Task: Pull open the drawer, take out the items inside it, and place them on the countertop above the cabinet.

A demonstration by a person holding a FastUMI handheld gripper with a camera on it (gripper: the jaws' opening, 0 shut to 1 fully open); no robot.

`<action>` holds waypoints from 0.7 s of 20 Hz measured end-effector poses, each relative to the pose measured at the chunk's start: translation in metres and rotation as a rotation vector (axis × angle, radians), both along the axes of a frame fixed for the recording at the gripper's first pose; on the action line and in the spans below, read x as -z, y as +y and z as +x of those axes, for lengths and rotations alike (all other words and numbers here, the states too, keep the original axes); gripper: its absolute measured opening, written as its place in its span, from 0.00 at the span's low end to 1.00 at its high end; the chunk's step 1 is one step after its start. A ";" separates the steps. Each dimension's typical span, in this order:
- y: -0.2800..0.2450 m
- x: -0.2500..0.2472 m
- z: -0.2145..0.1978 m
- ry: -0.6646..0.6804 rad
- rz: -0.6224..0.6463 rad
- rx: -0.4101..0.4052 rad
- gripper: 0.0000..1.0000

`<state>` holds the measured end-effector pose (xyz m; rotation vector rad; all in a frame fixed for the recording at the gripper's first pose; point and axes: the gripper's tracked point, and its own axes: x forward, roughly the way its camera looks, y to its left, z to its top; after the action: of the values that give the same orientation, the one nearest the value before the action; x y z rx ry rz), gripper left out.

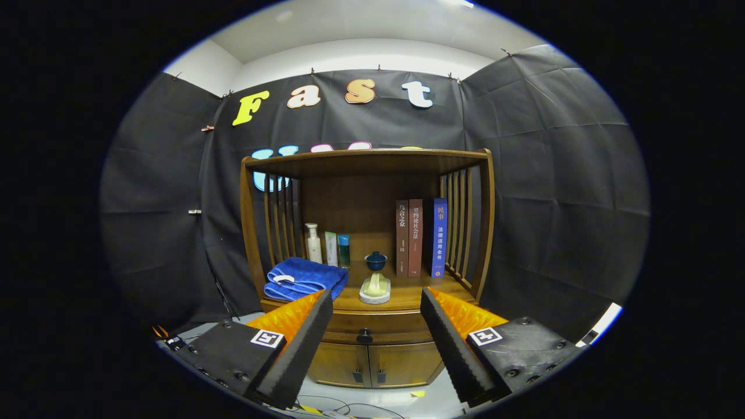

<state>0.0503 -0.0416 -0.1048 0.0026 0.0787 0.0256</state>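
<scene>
**Gripper spread wide before the closed drawer**

The gripper (pixel 376 302) was held in front of a wooden cabinet (pixel 372 361), its two fingers spread well apart with nothing between them but the view of the cabinet front. The jaws were released and touched nothing.

The drawer (pixel 372 326) sat shut just under the countertop (pixel 407 297), with its dark round knob (pixel 365 336) showing in the gap between the fingers, somewhat beyond their tips. Its contents could not be seen. Below the drawer two cupboard doors met at the middle, each with a small dark handle.

On the countertop, under a slatted wooden hutch (pixel 368 160), several things stood. A folded blue towel (pixel 302 278) lay toward the left front, just beyond the left fingertip. Behind it, against the back panel, stood a white pump bottle (pixel 314 242), a pale tube (pixel 331 248) and a small teal bottle (pixel 344 249), close beside one another. Near the middle sat a dark blue lidded cup (pixel 376 261), and in front of it a pale round dish (pixel 375 290) holding what may have been a cream-coloured piece; the view was too small to be sure. To the right three books (pixel 420 237) stood upright side by side, two brown and one blue.

The cabinet stood on a light floor (pixel 407 398), where cables and a yellow scrap lay.
</scene>
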 end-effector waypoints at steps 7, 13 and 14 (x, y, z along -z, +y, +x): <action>-0.008 -0.004 -0.005 -0.010 0.013 0.015 1.00; -0.004 -0.005 -0.006 -0.014 0.018 0.006 1.00; -0.003 -0.005 -0.007 -0.016 0.021 0.005 1.00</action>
<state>0.0433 -0.0443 -0.0996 0.0233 0.0620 0.0215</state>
